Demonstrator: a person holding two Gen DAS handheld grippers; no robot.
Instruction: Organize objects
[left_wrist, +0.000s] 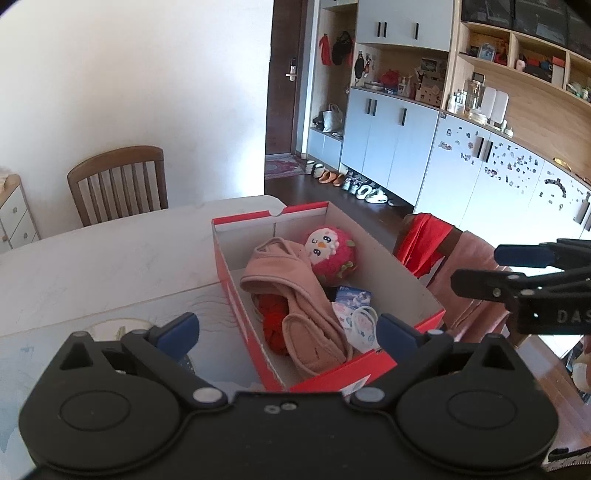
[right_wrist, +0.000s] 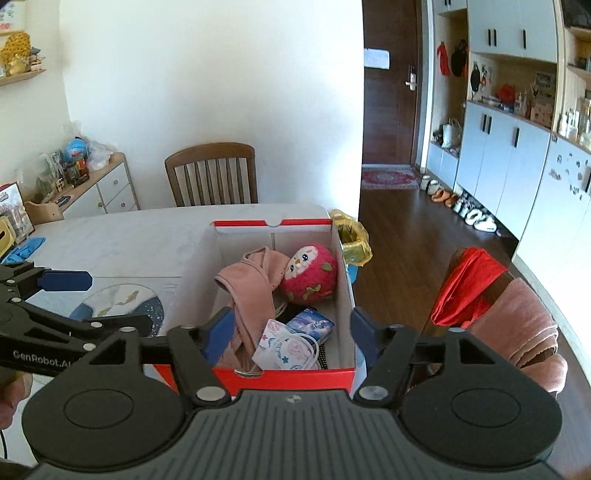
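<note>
Both the left gripper (left_wrist: 286, 330) and right gripper (right_wrist: 291, 332) stand apart, empty, above the near end of the red box (left_wrist: 325, 363), where the pink garment (left_wrist: 295, 295) and plush (left_wrist: 330, 254) already lie; next probably means finding another loose item

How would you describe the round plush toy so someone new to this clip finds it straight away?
Find the red shoebox on the pale table. At its far end, beside a pink cloth, lies the plush toy. It is the only fuzzy ball there: deep pink with a white face and green leaves.
</note>
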